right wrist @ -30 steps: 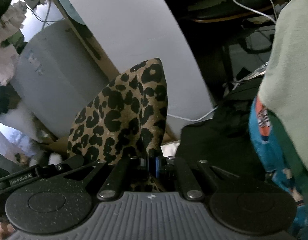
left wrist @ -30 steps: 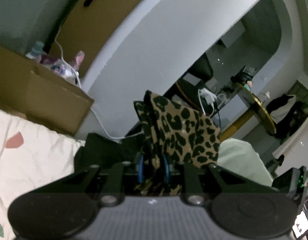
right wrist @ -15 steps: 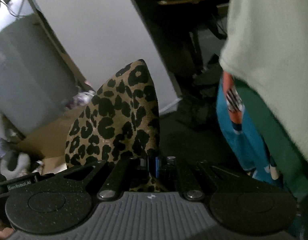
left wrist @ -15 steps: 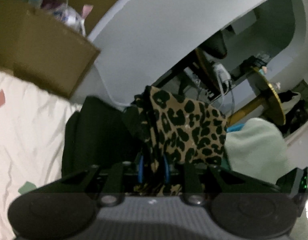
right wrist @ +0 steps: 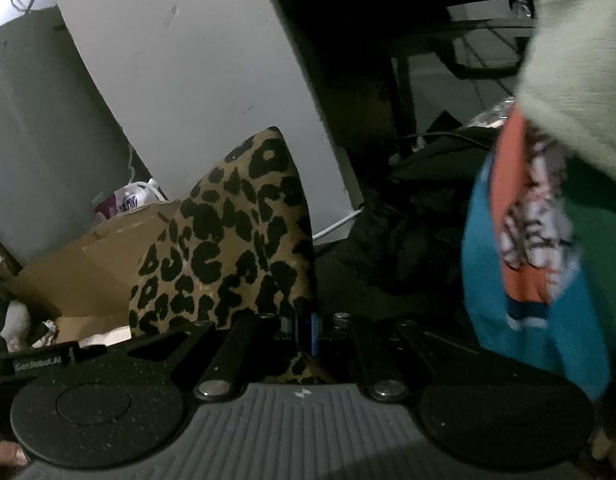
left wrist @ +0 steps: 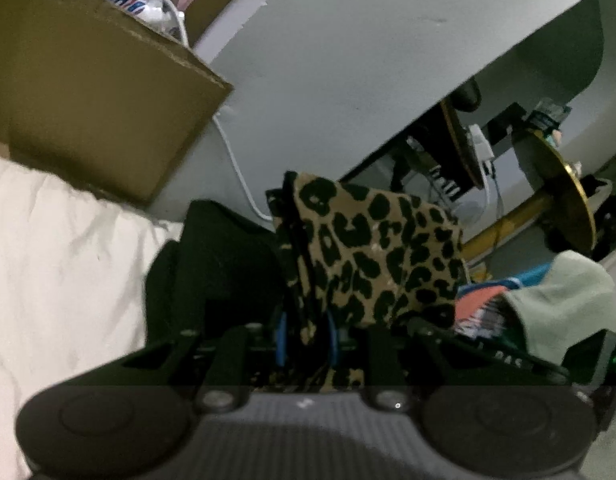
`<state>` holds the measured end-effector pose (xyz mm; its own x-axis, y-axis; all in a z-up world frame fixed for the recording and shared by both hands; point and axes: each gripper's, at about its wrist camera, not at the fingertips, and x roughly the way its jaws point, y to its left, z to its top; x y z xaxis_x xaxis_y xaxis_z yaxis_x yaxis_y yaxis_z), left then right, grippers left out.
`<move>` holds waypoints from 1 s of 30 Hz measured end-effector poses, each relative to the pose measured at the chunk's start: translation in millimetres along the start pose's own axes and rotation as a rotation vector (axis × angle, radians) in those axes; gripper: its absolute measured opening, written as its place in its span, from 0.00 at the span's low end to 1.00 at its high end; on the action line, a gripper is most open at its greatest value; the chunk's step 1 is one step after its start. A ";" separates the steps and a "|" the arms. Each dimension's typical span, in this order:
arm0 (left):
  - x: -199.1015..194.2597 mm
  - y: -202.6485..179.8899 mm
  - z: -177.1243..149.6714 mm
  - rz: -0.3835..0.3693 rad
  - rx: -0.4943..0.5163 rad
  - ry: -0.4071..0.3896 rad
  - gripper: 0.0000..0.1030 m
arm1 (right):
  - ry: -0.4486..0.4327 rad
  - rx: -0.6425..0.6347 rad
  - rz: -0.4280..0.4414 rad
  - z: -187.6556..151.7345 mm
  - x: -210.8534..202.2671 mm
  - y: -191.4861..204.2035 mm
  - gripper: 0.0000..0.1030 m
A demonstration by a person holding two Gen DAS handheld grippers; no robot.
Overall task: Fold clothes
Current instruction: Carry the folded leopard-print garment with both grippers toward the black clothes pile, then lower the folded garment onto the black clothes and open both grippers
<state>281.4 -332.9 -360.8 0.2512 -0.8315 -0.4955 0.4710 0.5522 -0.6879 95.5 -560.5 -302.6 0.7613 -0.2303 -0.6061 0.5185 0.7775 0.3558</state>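
Both wrist views, one moment. My left gripper (left wrist: 305, 336) is clamped on a fold of the tan, black-spotted leopard-print cloth garment (left wrist: 372, 252); its blue-padded fingers (left wrist: 281, 336) stand narrow with the cloth pinched between them. My right gripper (right wrist: 303, 330) is likewise closed on the same leopard-print garment (right wrist: 227, 248), its fingers almost together on an edge. In each view the garment rises straight ahead of the gripper as a peaked flap, so it hangs in the air between my two grippers, its long axis running from one grip to the other; neither hand is nearer. Below and to the left in the left view lies the white crumpled bedsheet (left wrist: 59, 264), with a black garment (left wrist: 215, 264) just beyond my left gripper. To the right hang a pale green fleece cloth (right wrist: 580, 52) and a blue and orange printed cloth (right wrist: 524, 248), close to the right gripper. A brown cardboard box (left wrist: 95, 100) stands far left. Whether the leopard garment is being spread or carried over in a fold, I cannot tell.
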 end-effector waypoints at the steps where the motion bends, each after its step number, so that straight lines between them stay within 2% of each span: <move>1: 3.4 2.9 2.2 0.005 -0.002 0.000 0.20 | 0.001 -0.008 -0.001 1.6 4.9 0.6 0.04; 8: 29.3 18.9 16.5 0.023 -0.018 -0.002 0.20 | 0.009 -0.064 -0.011 12.5 38.9 4.6 0.04; 20: 67.6 31.0 38.0 0.083 0.000 0.021 0.20 | 0.064 -0.015 -0.037 20.0 88.3 -9.3 0.04; 26: 79.5 36.6 41.6 0.133 0.002 0.026 0.20 | 0.084 -0.014 -0.051 22.5 110.2 -12.6 0.04; 30: 90.3 44.7 41.4 0.193 -0.003 0.046 0.20 | 0.101 -0.040 -0.043 23.1 126.1 -12.9 0.04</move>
<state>360.2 -385.8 -414.3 0.2974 -0.7066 -0.6420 0.4149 0.7013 -0.5797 193.8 -613.2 -367.2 0.6947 -0.2055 -0.6893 0.5326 0.7911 0.3009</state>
